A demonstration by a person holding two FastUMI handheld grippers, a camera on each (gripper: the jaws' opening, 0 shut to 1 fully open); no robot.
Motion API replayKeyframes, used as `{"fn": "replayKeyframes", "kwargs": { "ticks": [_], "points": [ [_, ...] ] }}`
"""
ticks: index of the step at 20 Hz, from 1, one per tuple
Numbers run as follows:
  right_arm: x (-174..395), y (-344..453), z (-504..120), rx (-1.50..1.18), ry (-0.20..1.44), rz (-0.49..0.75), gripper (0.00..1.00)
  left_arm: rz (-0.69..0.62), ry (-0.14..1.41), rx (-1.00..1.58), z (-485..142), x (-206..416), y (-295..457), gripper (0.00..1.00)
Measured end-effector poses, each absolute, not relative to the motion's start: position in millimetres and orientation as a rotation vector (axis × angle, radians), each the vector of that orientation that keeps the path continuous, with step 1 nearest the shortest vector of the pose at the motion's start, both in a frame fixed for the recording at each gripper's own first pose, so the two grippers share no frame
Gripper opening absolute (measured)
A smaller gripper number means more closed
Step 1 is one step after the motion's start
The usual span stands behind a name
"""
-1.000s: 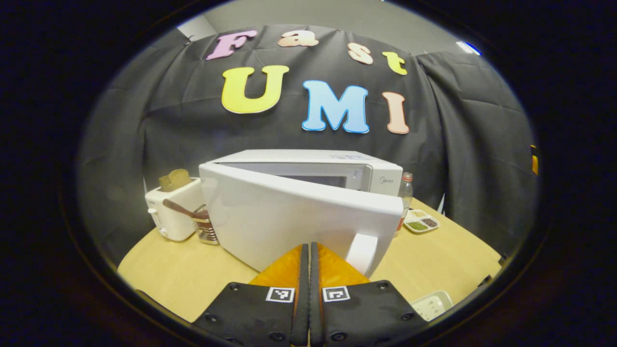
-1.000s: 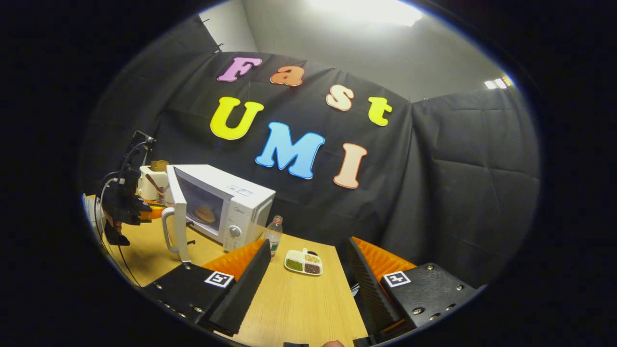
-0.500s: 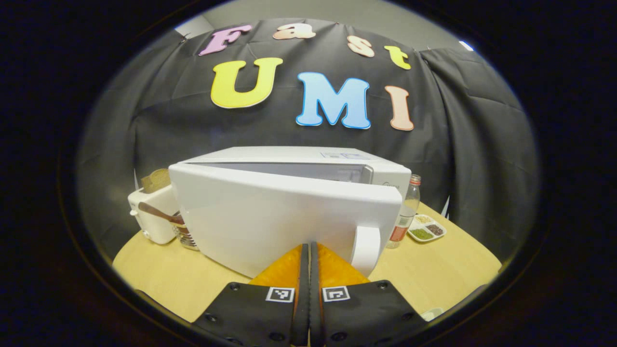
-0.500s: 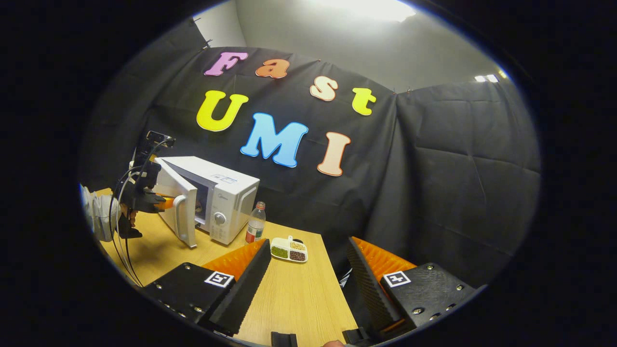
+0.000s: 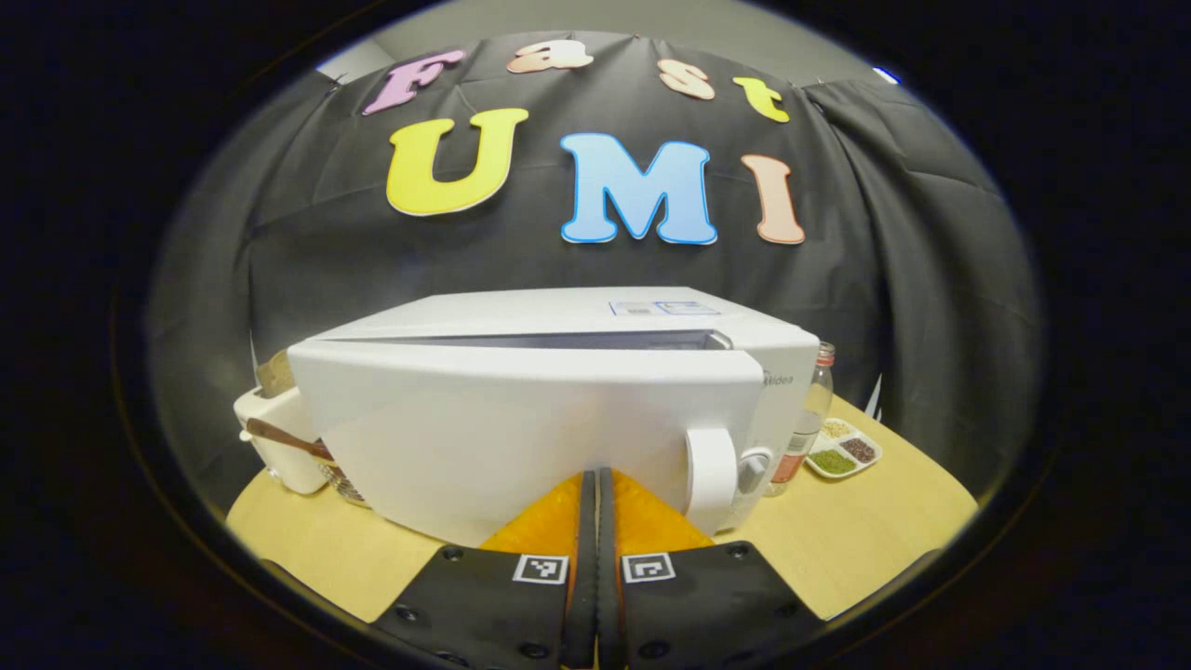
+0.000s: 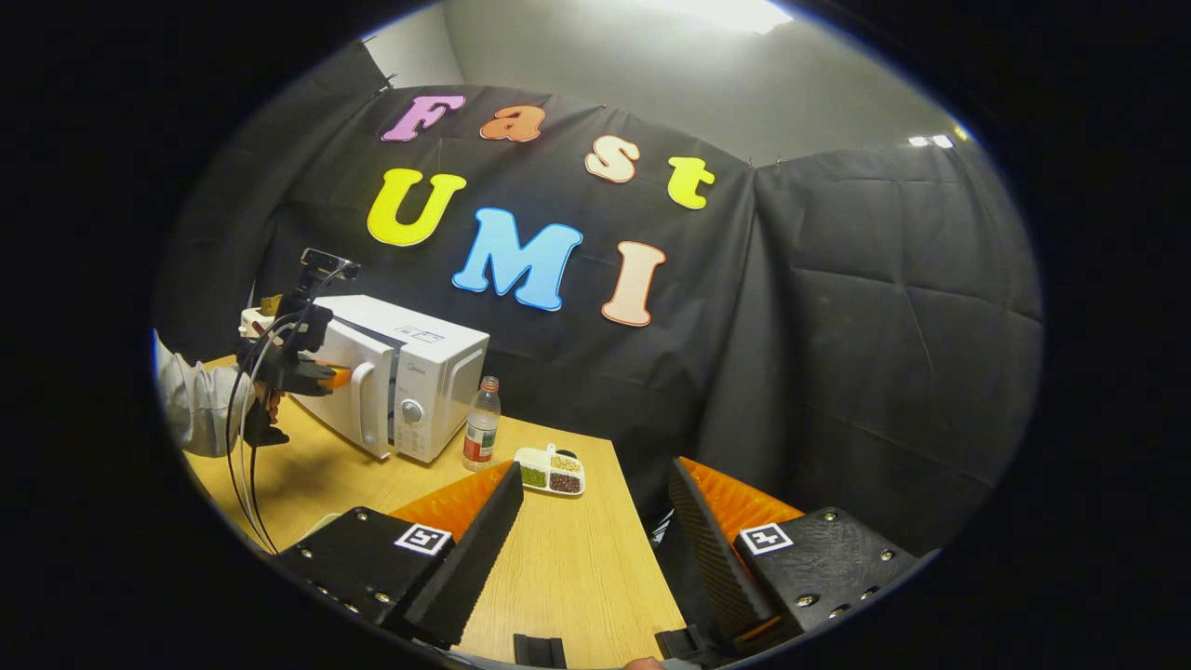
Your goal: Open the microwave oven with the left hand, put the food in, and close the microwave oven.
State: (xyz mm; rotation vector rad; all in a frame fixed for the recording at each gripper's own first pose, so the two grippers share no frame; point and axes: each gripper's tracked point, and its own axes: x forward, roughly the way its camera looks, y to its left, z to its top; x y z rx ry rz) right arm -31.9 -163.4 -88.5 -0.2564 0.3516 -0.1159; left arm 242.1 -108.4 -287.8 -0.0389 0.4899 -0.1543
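The white microwave [image 5: 558, 321] stands on the wooden table [image 5: 865, 521], its door [image 5: 493, 437] swung almost shut with a thin gap left along the top. My left gripper [image 5: 595, 476] is shut, its tips against the door face just left of the white handle [image 5: 711, 465]. In the right gripper view the microwave [image 6: 423, 358] is far off to the left, with the left gripper [image 6: 335, 376] at its door [image 6: 346, 365], held by a hand in a light sleeve [image 6: 191, 405]. My right gripper [image 6: 595, 470] hangs open over the table's near edge, nothing between its fingers. The food is hidden inside.
A drink bottle [image 5: 811, 409] and a small divided dish of grains [image 5: 842, 449] sit right of the microwave. A white toaster [image 5: 270, 437] with bread and a utensil holder stands at its left. In the right gripper view the bottle [image 6: 481, 435] and dish [image 6: 551, 471] lie between me and the microwave.
The microwave door has swung from about half open to nearly shut, with my shut left gripper following it in. The right gripper stayed open and drifted slightly.
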Motion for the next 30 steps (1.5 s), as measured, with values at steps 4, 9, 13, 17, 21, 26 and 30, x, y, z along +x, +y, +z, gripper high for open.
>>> {"fn": "replayKeyframes", "kwargs": {
  "ticks": [4, 9, 13, 17, 21, 26, 30],
  "points": [
    [-27, -156, -84, -0.272, 0.335, -0.089, 0.97, -0.125, 0.484, -0.089, -284, 259, -115, 0.07],
    [-17, -145, -85, -0.272, 0.324, -0.060, 0.97, -0.113, 0.492, -0.120, -285, 265, -120, 0.07],
    [-12, -134, -86, -0.269, 0.316, -0.031, 0.97, -0.108, 0.511, -0.077, -287, 276, -117, 0.07],
    [-9, -118, -82, -0.251, 0.300, 0.006, 0.97, -0.120, 0.560, -0.122, -281, 255, -127, 0.07],
    [4, -93, -80, -0.195, 0.272, 0.059, 0.97, -0.167, 0.414, -0.071, -217, 209, -119, 0.07],
    [22, -54, -83, -0.124, 0.258, 0.141, 0.97, -0.165, 0.243, 0.001, -133, 135, -84, 0.07],
    [28, -29, -76, -0.099, 0.229, 0.185, 0.97, -0.120, 0.198, 0.014, -90, 87, -46, 0.07]
  ]
}}
